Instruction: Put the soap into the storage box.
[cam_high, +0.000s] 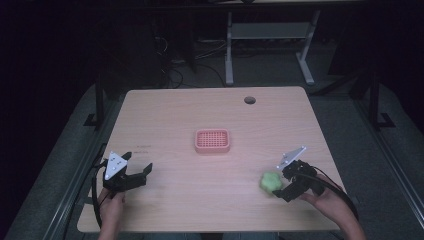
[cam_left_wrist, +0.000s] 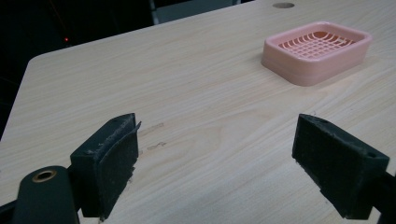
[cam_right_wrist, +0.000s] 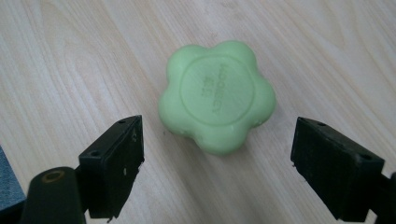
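I have the right gripper low over the near right part of the bench, its fingers spread wide and gripping nothing. The green flower-shaped soap lies flat on the wood just ahead of them; in the right gripper view it sits between the lines of the two fingers but beyond their tips, apart from both. A round stamped disc with raised lettering faces up on it, the letters too small for me to read. From the high view the soap rests just beside the gripper's tips, on their left.

My left gripper sits at the near left of the bench, well apart from the soap. Its fingers are also released wide, with bare wood between them. Beyond them, in the left gripper view, I see the pink soap dish with its slotted grid insert, standing upright and holding nothing. In the high view the dish stands near the middle of the bench, between the two grippers and farther from me, with a round cable hole near the far edge.
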